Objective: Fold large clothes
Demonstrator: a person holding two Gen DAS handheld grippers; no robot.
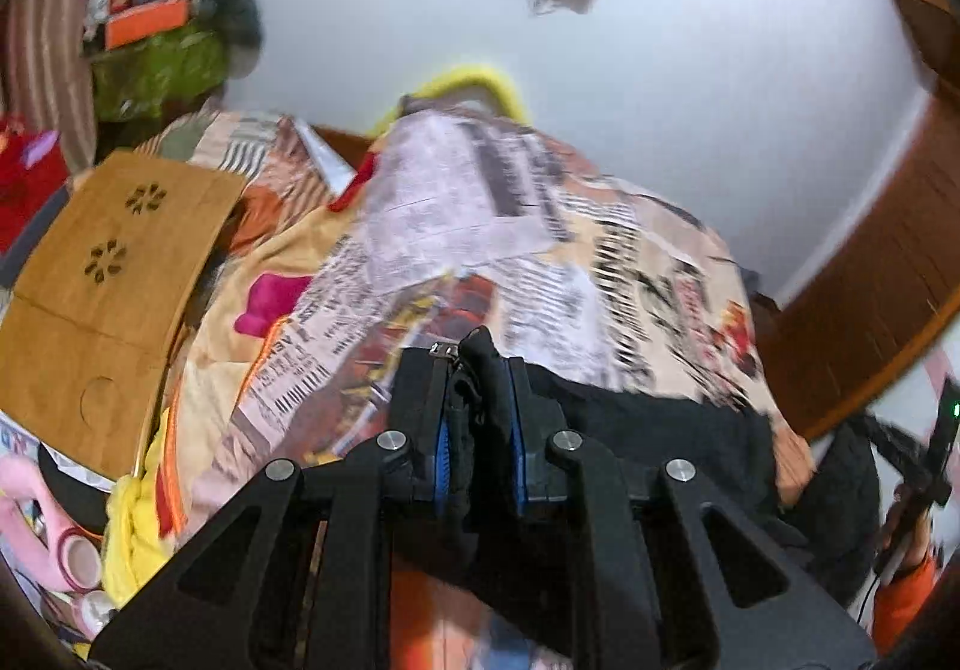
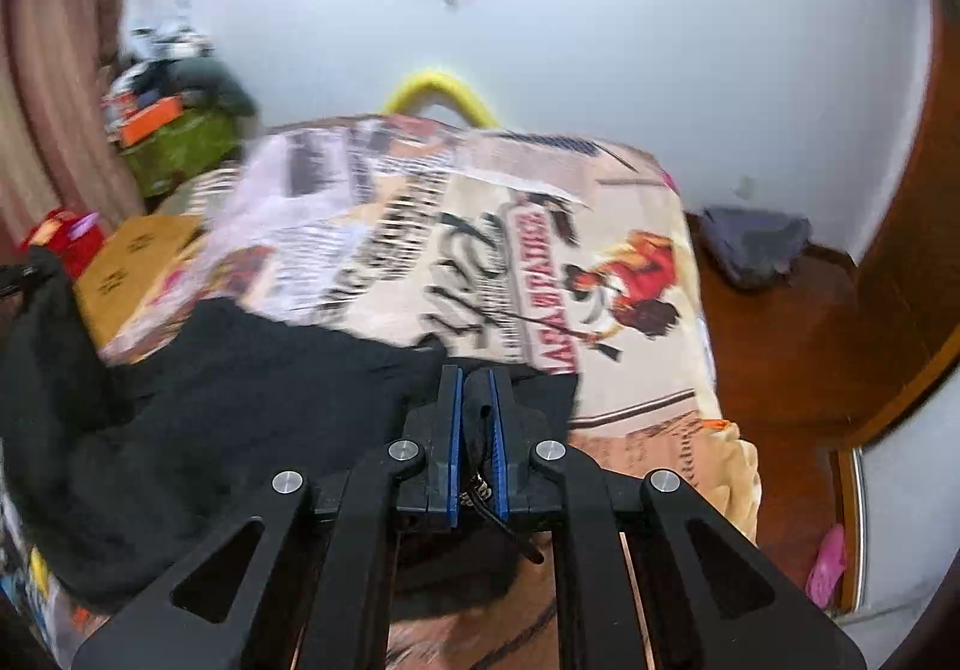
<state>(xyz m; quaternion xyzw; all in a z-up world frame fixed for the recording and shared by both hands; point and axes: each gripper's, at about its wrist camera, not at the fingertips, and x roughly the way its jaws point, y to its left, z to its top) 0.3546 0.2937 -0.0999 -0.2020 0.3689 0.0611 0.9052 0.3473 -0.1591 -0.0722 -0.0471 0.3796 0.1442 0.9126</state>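
A black garment (image 2: 240,388) lies spread over the printed bedspread (image 2: 540,226) on the bed. My right gripper (image 2: 475,376) is shut on its edge near the bed's right side, with a drawstring hanging between the blue pads. In the left wrist view my left gripper (image 1: 477,352) is shut on a bunched corner of the same black garment (image 1: 648,430), held above the bedspread (image 1: 540,226). The right gripper's handle (image 1: 924,466) shows at the far right of the left wrist view.
A wooden lap table (image 1: 114,280) lies on the bed's left. Cluttered bags (image 1: 162,64) and a striped curtain (image 1: 42,46) stand at far left. A yellow pillow (image 2: 438,91) lies at the head. Wooden floor (image 2: 798,346) with a grey cloth (image 2: 756,244) lies right of the bed.
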